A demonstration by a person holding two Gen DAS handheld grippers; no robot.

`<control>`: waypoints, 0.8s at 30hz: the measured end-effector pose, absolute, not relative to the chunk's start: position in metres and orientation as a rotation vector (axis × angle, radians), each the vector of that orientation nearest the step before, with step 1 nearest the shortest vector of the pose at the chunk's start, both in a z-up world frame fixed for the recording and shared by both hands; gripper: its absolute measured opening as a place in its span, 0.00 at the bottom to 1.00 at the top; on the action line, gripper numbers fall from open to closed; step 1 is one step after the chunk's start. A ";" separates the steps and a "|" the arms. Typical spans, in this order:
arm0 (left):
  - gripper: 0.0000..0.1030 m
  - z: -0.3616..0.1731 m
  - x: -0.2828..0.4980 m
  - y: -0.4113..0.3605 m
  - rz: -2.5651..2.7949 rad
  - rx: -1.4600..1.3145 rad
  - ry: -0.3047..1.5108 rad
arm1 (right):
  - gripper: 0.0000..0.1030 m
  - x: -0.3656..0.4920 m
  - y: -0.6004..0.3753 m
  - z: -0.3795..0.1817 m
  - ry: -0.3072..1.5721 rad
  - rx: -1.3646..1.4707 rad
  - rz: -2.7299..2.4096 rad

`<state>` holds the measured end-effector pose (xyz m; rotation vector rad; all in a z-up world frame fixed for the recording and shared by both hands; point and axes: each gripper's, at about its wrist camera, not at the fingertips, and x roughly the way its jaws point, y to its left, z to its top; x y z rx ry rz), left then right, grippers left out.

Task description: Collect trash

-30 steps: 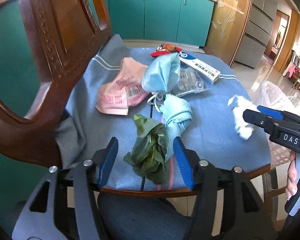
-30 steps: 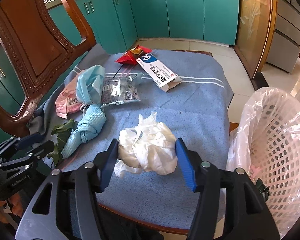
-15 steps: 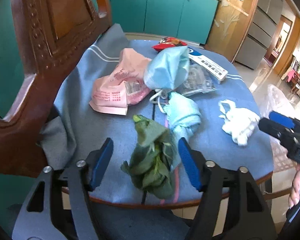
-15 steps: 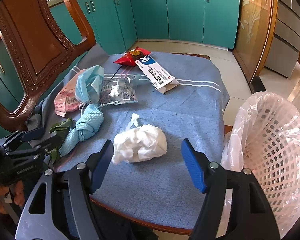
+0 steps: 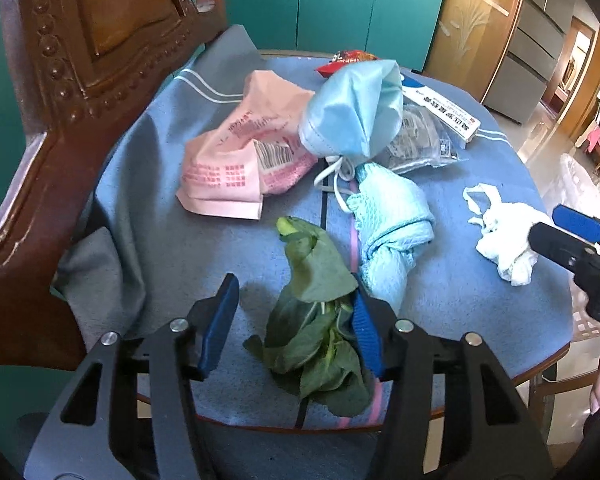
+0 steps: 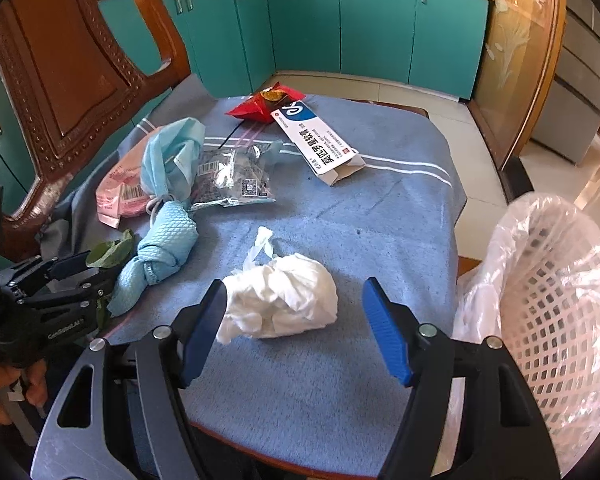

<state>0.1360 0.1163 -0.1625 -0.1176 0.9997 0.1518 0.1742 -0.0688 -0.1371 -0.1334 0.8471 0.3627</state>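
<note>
Right wrist view: right gripper fingers spread wide around crumpled tissue on the surface, basket just beside | left gripper fingers open around wilted leaves | both light, soft, squashable; pinch the bulky middle
</note>
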 end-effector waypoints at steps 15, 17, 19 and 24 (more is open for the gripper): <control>0.28 -0.171 0.137 0.111 0.088 -0.144 0.994 | 0.57 0.172 -0.030 -0.164 0.856 -0.261 0.421; 0.19 -0.169 0.136 0.106 0.066 -0.133 0.989 | 0.52 0.168 -0.029 -0.164 0.845 -0.267 0.427; 0.15 -0.166 0.137 0.102 0.071 -0.118 0.981 | 0.52 0.165 -0.029 -0.162 0.830 -0.264 0.436; 0.14 -0.149 0.135 0.105 0.086 -0.128 0.940 | 0.52 0.160 -0.036 -0.153 0.817 -0.238 0.439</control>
